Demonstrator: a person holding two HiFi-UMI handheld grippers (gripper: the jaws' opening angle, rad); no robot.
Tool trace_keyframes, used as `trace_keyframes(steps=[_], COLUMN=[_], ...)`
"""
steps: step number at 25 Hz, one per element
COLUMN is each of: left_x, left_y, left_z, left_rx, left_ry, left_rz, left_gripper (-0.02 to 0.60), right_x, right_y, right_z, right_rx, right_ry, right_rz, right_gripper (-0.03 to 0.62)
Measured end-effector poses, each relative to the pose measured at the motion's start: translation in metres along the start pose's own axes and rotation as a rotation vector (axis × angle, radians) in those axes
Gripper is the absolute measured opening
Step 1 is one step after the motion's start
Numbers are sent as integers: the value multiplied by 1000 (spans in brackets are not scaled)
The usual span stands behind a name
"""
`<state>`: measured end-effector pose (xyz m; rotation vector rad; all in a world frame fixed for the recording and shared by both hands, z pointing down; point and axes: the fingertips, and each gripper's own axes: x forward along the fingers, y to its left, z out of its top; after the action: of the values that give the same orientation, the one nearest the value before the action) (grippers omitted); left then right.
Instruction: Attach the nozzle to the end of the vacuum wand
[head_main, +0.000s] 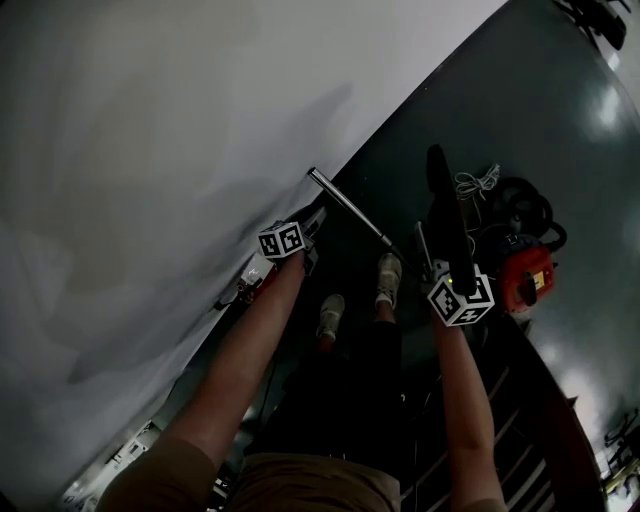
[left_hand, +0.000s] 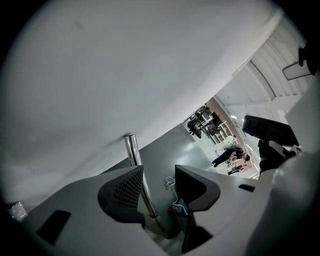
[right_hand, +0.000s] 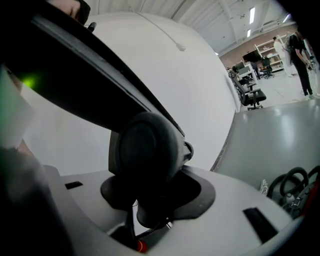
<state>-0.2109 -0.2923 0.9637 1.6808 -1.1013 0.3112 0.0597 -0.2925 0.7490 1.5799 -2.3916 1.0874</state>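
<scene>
holds the left claw (left_hand: 159, 180) spread, with the metal vacuum wand (left_hand: 133, 150) running up between its pads (left_hand: 125, 187), nearer the left one. pinches the black nozzle (right_hand: 145, 150) in the right claw (right_hand: 150, 187), clear of the wand. stands on dark floor (head_main: 560, 130) by a white wall (head_main: 150, 150), red vacuum (head_main: 527, 275) near the right claw.

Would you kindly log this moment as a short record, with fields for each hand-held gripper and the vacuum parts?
left hand-held gripper: open, metal wand between its jaws, not clamped
right hand-held gripper: shut on black nozzle
attachment: nozzle not yet on the wand's end
red vacuum body: on the floor, at the head view's right
</scene>
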Motion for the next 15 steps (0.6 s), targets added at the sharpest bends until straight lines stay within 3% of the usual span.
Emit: trace_keyframes(steps=[8, 15], left_x=[80, 128], left_y=[39, 69], left_z=[-15, -15], left_rx=[-5, -92], left_ry=[91, 36], left_rz=[32, 43], left_gripper=[262, 273], right_x=[59, 41], right_y=[-38, -44], right_z=[-67, -96], right_rx=[52, 83], right_ry=[97, 96], right_rz=[12, 5], right_gripper=[167, 167])
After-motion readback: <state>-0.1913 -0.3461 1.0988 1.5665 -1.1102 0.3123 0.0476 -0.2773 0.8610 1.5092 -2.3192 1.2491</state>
